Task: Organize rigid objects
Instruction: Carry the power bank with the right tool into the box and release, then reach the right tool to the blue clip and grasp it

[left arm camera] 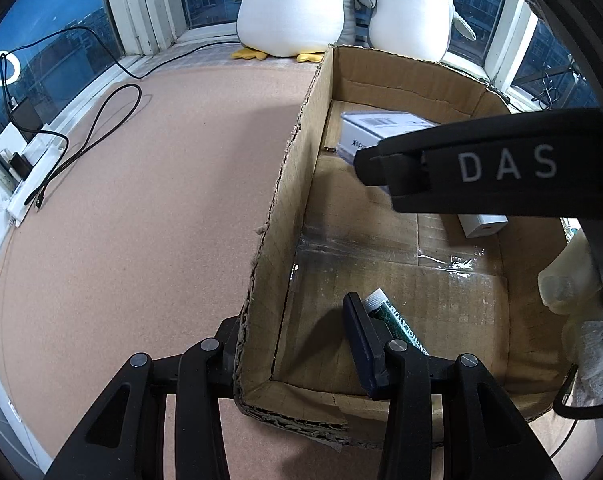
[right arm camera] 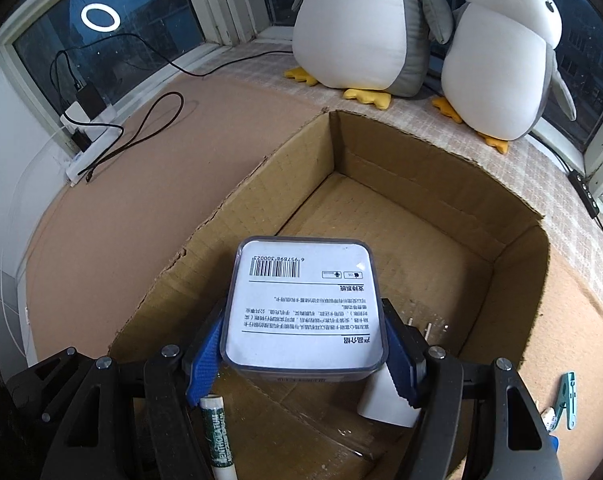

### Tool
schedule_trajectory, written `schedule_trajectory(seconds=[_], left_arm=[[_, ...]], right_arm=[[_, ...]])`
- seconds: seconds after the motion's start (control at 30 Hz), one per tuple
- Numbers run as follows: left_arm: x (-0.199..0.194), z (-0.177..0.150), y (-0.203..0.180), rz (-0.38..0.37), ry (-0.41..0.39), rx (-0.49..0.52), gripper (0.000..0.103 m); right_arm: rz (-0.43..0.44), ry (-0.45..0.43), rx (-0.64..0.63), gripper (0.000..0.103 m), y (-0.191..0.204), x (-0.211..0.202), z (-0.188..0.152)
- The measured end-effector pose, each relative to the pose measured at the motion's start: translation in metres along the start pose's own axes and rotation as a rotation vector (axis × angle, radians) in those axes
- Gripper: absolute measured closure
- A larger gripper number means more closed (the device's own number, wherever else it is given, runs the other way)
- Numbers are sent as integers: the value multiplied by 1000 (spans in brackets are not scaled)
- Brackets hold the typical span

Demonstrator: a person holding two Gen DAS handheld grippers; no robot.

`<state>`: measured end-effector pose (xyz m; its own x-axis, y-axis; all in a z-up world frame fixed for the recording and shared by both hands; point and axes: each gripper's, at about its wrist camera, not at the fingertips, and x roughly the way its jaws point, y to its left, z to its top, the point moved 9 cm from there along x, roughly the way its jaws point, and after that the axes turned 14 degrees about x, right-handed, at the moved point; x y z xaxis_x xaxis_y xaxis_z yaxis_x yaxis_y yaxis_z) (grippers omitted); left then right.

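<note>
My right gripper [right arm camera: 301, 312] is shut on a white packaged box [right arm camera: 305, 300] with a barcode label, its blue pads pressing both sides. It holds the box tilted above the floor of the open cardboard box [right arm camera: 401, 216]. In the left wrist view the same white box [left arm camera: 381, 128] shows behind the right gripper's black finger [left arm camera: 461, 168]. My left gripper [left arm camera: 293, 320] straddles the near left corner of the cardboard box [left arm camera: 293, 168], one finger outside the wall and one inside, clamped on it. A green lip balm tube [left arm camera: 397, 320] and a white charger plug [left arm camera: 483, 226] lie inside.
Two plush penguins [right arm camera: 361, 28] stand on the window ledge behind the cardboard box. A power strip with cables [right arm camera: 85, 136] lies at the left on the cork surface. A teal clothes peg [right arm camera: 566, 400] lies outside the box at the right. A gloved hand [left arm camera: 581, 300] shows at the right.
</note>
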<state>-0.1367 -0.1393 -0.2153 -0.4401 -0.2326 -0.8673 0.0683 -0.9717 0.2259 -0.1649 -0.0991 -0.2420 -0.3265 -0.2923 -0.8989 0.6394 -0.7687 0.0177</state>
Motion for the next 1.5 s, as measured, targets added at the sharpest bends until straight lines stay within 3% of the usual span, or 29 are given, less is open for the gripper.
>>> schedule_trajectory(seconds=[0.4, 0.77, 1.13, 1.5], left_arm=[[-1, 0, -1, 0, 1, -7, 58], [-1, -1, -1, 1, 1, -8, 58], [-2, 0, -1, 1, 1, -7, 58], [-3, 0, -2, 3, 2, -6, 58]], right_arm=[[-6, -2, 3, 33, 2, -2, 1], [12, -38, 101, 33, -26, -29, 5], [-27, -137, 194, 33, -86, -89, 2], [-95, -145, 340, 33, -174, -119, -16]])
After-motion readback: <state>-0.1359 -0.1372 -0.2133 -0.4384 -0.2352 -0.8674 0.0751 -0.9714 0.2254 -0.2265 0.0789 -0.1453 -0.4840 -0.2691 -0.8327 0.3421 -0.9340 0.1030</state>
